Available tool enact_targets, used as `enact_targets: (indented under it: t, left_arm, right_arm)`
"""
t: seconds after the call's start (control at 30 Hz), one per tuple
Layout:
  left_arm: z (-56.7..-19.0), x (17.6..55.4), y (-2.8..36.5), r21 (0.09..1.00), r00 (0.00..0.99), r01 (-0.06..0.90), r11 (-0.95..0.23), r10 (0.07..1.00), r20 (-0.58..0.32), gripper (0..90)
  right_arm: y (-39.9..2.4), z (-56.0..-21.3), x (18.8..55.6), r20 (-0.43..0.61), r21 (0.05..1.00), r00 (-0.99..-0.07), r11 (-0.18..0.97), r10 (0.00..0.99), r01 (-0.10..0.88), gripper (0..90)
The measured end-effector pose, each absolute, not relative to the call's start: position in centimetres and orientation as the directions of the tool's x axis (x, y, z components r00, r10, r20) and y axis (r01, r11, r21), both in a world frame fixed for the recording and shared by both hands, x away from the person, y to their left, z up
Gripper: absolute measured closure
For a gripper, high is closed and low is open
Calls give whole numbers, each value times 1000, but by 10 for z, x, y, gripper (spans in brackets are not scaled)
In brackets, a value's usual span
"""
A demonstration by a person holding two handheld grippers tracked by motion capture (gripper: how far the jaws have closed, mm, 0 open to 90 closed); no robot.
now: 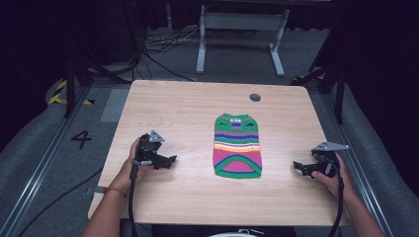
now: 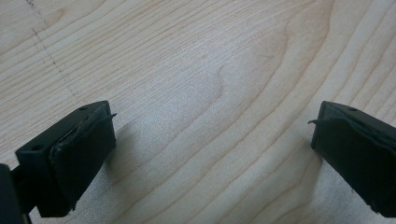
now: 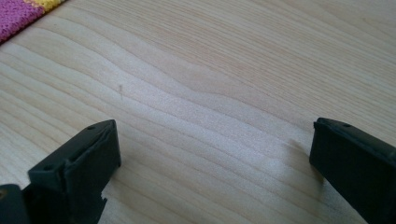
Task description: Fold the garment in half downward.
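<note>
The left gripper [image 1: 170,159] rests low over the wooden table [image 1: 163,106], held in the person's left hand [image 1: 134,160], its jaws spread wide with nothing but bare wood grain between them in the left gripper view. Well to its right, near the middle of the table, lies the small striped knit sweater [image 1: 237,146] — flat, neck toward the far edge, hem toward the person. Farther right, the right gripper [image 1: 298,166] is also wide open and empty, pointing in toward the garment; a pink and yellow corner of the knit [image 3: 21,11] shows in the right gripper view. The step in hand looks like the approach: both grippers should close in evenly from either side, stay low, and pinch only an edge — not bunch the fabric.
</note>
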State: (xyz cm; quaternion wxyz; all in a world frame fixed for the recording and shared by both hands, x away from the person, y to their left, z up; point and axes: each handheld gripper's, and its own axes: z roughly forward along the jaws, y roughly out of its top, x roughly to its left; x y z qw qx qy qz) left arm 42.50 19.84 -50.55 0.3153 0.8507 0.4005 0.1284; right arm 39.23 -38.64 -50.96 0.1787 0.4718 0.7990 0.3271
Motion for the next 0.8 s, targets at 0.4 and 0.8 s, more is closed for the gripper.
enact_targets:
  t: [0.4,0.8]
  left_arm:
    - [-500,428,200,642,709,555,-529,704,-33,187]
    - [-475,450,179,642,753,508,-574,658,-6,263]
  right_arm:
    - [-388,-502,392,35,696,-547,373,837,614,244]
    - [-363,-466,413,13,719,-608,415,794,558,316]
